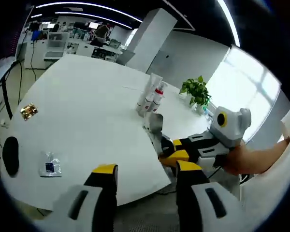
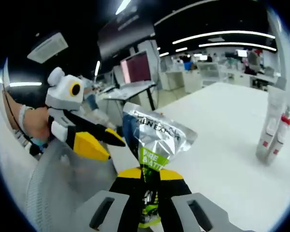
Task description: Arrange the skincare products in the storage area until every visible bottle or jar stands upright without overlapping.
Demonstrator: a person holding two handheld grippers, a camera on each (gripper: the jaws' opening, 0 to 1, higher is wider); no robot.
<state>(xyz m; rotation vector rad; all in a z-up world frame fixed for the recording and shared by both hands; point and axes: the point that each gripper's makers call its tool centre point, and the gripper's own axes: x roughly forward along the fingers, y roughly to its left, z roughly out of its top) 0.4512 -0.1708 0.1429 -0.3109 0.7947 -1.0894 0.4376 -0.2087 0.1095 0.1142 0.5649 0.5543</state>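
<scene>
The right hand-held gripper (image 2: 146, 180) is clamped on a silver sachet (image 2: 154, 140) above the white bench (image 1: 87, 121). The left hand-held gripper (image 1: 147, 176) is open. Bottles (image 1: 151, 99) stand upright mid-bench.

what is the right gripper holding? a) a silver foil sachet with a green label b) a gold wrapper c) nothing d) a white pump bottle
a: in the right gripper view, the right gripper has its fingers closed on a crinkled silver foil sachet with a green label, raised above the white table.
</scene>
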